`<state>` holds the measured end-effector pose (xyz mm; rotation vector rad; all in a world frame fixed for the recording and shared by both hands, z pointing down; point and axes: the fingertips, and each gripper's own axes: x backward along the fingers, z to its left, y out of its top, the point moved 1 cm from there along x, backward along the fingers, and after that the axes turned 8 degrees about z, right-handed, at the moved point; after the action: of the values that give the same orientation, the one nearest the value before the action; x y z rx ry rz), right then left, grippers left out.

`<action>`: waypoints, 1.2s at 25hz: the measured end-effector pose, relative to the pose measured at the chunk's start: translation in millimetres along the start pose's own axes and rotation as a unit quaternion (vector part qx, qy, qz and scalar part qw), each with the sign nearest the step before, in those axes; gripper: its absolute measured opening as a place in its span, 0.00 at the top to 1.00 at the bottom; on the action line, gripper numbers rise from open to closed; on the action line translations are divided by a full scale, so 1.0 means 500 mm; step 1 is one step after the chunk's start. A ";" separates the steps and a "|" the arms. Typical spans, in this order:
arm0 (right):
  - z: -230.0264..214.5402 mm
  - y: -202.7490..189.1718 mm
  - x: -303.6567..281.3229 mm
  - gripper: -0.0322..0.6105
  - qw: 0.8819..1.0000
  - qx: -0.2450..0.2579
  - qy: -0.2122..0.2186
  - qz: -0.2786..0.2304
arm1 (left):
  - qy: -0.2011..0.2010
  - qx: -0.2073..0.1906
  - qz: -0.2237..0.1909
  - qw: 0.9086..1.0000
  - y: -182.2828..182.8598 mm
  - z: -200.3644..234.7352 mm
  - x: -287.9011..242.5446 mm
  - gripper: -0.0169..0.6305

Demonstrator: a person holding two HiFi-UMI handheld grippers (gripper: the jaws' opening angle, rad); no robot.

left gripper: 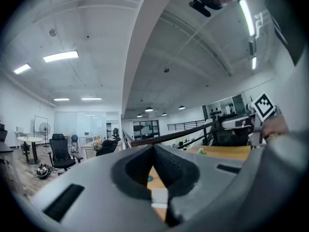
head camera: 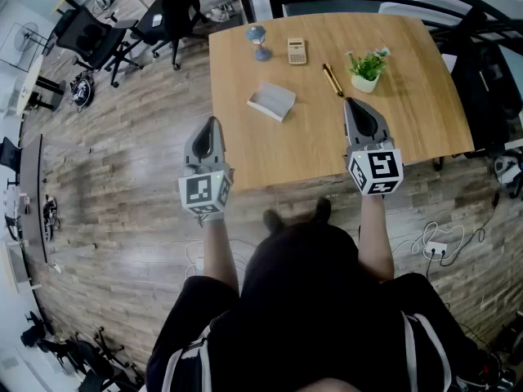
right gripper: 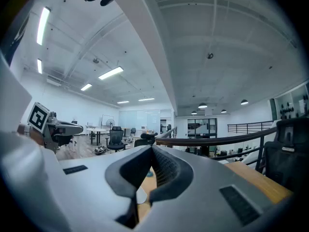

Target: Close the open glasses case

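Observation:
The open glasses case is a pale grey box lying left of centre on the wooden table. My left gripper hovers level at the table's near left edge, a little short and left of the case, with its jaws together and nothing between them. My right gripper is held over the table to the right of the case, also shut and empty. In the left gripper view the jaws meet at the tip, and in the right gripper view the jaws do the same.
Farther back on the table are a small blue hourglass-like ornament, a calculator, a dark pen and a potted plant. Office chairs stand beyond the table's left corner. Cables lie on the floor at right.

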<state>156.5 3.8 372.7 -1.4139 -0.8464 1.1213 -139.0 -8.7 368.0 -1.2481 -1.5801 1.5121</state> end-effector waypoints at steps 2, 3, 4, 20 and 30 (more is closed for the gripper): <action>-0.008 -0.003 0.008 0.94 1.000 -0.002 0.001 -0.002 | 0.001 -0.001 0.002 1.000 0.000 -0.013 0.002 0.98; -0.013 -0.002 0.012 0.94 1.000 -0.006 0.003 -0.005 | 0.001 -0.002 0.003 1.000 -0.001 -0.019 0.002 0.98; -0.018 -0.001 0.016 0.94 1.000 -0.015 0.007 -0.012 | 0.002 -0.002 0.004 1.000 -0.001 -0.025 0.001 0.98; -0.127 -0.071 0.038 0.81 0.997 -0.049 0.059 0.004 | 0.029 -0.027 0.047 0.998 0.010 -0.152 -0.030 0.98; -0.096 -0.108 -0.033 0.81 0.995 -0.053 0.080 0.032 | 0.055 -0.013 0.070 0.996 -0.024 -0.089 -0.035 0.98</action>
<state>202.0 -18.5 426.9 -1.6054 -0.7593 1.0065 -94.8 -6.1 389.7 -1.4579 -1.4718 1.4831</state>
